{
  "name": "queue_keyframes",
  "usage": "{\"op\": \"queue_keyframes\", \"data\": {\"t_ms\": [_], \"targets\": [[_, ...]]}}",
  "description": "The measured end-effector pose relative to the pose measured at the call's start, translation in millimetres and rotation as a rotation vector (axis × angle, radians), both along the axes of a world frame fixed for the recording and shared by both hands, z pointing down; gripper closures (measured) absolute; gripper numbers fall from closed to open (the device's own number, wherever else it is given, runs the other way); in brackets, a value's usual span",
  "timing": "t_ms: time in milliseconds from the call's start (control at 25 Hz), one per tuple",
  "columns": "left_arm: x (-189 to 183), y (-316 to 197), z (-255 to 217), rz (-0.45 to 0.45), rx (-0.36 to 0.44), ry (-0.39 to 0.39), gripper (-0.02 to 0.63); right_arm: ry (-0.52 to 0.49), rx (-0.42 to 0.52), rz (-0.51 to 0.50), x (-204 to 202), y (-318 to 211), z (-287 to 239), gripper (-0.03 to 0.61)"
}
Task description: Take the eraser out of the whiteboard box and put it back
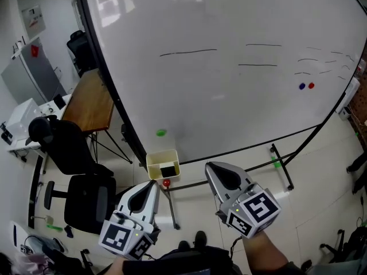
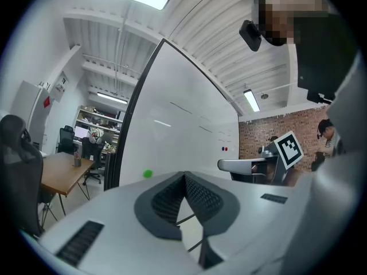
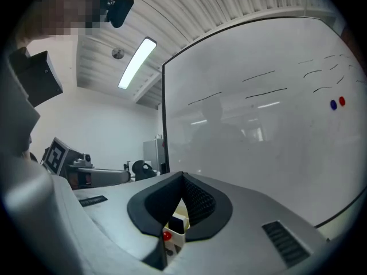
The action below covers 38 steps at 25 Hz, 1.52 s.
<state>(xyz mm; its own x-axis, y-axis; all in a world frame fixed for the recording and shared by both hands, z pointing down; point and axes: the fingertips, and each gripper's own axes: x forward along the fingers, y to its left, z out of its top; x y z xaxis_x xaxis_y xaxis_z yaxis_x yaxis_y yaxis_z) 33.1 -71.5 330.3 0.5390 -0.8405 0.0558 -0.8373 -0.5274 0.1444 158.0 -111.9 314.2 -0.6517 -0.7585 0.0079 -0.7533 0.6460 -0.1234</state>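
Grippers sit lowest in the frame, left gripper (image 1: 151,183) and right gripper (image 1: 210,166), both with jaws pressed together on nothing; just beyond, lower centre, the whiteboard box (image 1: 153,158) holds the dark eraser (image 1: 168,171); one pair of jaws probably must spread before dipping in from above; behind stands the whiteboard (image 1: 229,96).

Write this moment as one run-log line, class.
phase: pre-grasp | left gripper: shut, empty | right gripper: shut, empty | eraser: in yellow box, untouched
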Motion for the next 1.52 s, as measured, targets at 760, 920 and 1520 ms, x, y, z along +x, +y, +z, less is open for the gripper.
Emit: {"op": "queue_keyframes", "data": {"t_ms": [760,920,1520], "targets": [[109,35,-26,0.012,0.092,0.027,0.581,0.032,0.042,0.073,138,70,-17,0.569],[176,37,-24,-0.062,0.075,0.046,0.582,0.043,0.059,0.040,218,73,-20,0.569],[262,47,-41,-0.036,0.100,-0.011,0.581,0.012,0.054,0.077,310,78,-20,0.568]]}}
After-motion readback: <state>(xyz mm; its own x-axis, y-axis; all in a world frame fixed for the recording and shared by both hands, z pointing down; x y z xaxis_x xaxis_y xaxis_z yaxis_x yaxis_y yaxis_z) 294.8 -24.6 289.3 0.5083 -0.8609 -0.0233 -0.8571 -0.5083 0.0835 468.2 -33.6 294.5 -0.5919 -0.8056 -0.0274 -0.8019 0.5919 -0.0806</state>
